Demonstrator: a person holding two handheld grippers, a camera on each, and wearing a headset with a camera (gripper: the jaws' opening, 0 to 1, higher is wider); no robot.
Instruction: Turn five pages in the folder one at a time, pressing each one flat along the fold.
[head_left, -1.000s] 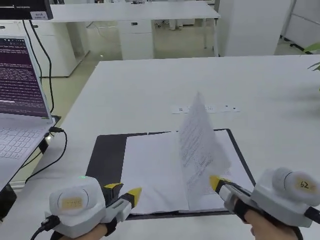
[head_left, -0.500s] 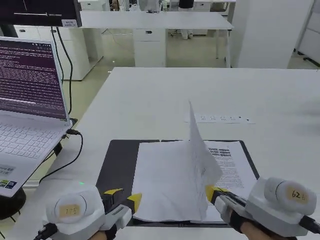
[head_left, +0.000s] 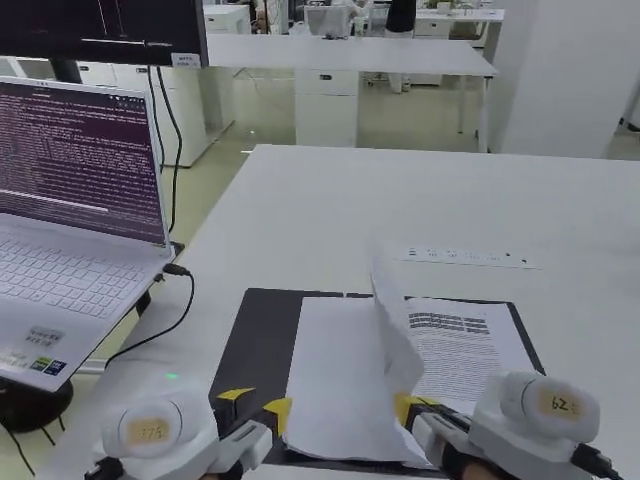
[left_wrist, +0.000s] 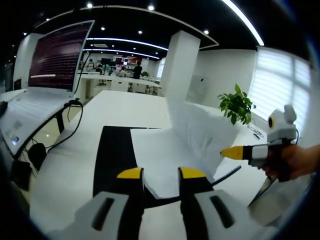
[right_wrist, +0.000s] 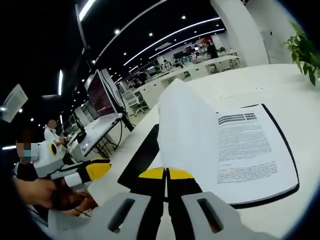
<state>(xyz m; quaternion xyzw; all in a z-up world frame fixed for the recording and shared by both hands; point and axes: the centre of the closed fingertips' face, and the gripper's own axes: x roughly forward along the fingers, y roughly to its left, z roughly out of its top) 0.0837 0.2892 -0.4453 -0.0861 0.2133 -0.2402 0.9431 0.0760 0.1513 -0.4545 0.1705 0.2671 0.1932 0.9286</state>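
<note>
A black folder (head_left: 262, 345) lies open on the white table, with a blank sheet (head_left: 330, 375) on its left side and a printed page (head_left: 465, 345) on its right. One page (head_left: 392, 335) stands lifted and curls leftward over the fold. My right gripper (head_left: 410, 406) is shut on that page's bottom edge; in the right gripper view the jaws (right_wrist: 166, 173) meet on the page (right_wrist: 187, 132). My left gripper (head_left: 253, 403) is open at the folder's front left edge, holding nothing, its jaws (left_wrist: 161, 173) apart just before the blank sheet (left_wrist: 160, 155).
An open laptop (head_left: 70, 230) stands at the left with a cable (head_left: 165, 320) trailing toward the folder. A white power strip (head_left: 465, 257) lies beyond the folder. A potted plant (left_wrist: 236, 105) stands at the far end of the table.
My right gripper has carried the lifted page leftward and lower, past the fold, uncovering the printed page beneath. The left gripper has stayed by the folder's front edge. The head camera has shifted.
</note>
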